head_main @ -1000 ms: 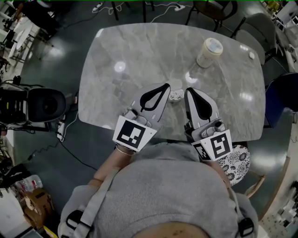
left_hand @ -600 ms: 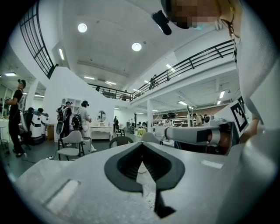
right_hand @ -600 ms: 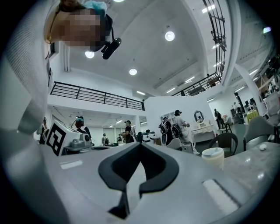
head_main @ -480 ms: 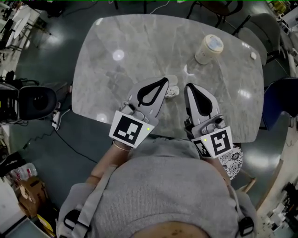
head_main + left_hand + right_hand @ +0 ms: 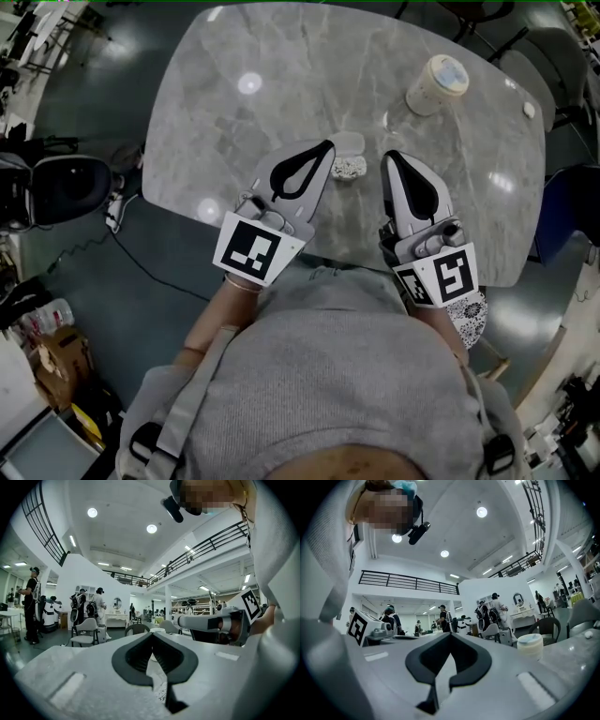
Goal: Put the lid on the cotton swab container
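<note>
Left gripper (image 5: 325,148) and right gripper (image 5: 387,157) are hovering by the counter's (image 5: 281,75) near edge, jaws closed together and holding nothing. They are flanking the open cotton swab container (image 5: 351,169), with what appears to be its lid (image 5: 348,142) lying just beyond.

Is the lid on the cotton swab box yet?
Off: swabs show uncovered in the container; a clear lid seems to lie behind it.

The left hand-held gripper (image 5: 151,635) has its jaws together, empty, with the right hand-held gripper (image 5: 208,622) alongside.

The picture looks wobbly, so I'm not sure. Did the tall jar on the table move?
No. The jar stands on the same spot near the far right corner of the table; only the camera shifted.
</note>
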A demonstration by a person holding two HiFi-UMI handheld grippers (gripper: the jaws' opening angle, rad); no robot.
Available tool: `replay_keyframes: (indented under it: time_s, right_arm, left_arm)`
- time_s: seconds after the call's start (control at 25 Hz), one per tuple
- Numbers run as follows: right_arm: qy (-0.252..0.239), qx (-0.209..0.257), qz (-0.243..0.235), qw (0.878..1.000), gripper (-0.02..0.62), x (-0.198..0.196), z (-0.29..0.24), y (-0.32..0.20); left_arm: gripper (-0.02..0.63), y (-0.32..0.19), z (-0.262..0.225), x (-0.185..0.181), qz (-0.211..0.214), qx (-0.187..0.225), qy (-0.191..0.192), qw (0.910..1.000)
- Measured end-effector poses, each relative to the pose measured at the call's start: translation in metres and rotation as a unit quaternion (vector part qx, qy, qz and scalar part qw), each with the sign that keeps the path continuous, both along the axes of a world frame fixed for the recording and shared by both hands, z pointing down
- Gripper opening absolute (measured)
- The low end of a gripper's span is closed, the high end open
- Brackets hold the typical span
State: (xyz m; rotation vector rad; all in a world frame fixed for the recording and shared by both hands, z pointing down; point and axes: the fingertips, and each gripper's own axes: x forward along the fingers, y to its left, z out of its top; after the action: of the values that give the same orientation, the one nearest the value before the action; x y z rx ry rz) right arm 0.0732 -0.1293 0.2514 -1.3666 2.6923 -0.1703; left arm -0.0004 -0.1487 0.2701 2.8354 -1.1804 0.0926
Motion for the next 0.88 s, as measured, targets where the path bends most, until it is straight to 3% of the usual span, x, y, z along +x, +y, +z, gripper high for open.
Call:
replay_keyframes:
  time_s: [0.24,0.88]
  right_arm:
    - [0.004,-0.014,0.001,1.000,-0.001,0.002,0.013,0.002]
    - [0.010,-0.037,0.001,0.999,-0.002,-0.001,0.035,0.000]
  left_arm:
    - [0.006,0.001,0.022,-0.004,-0.007,-0.019,-0.007,0.9998]
    - [0.186,0.005,0.079,-0.004,0.021,-0.062,-0.034,0.9973]
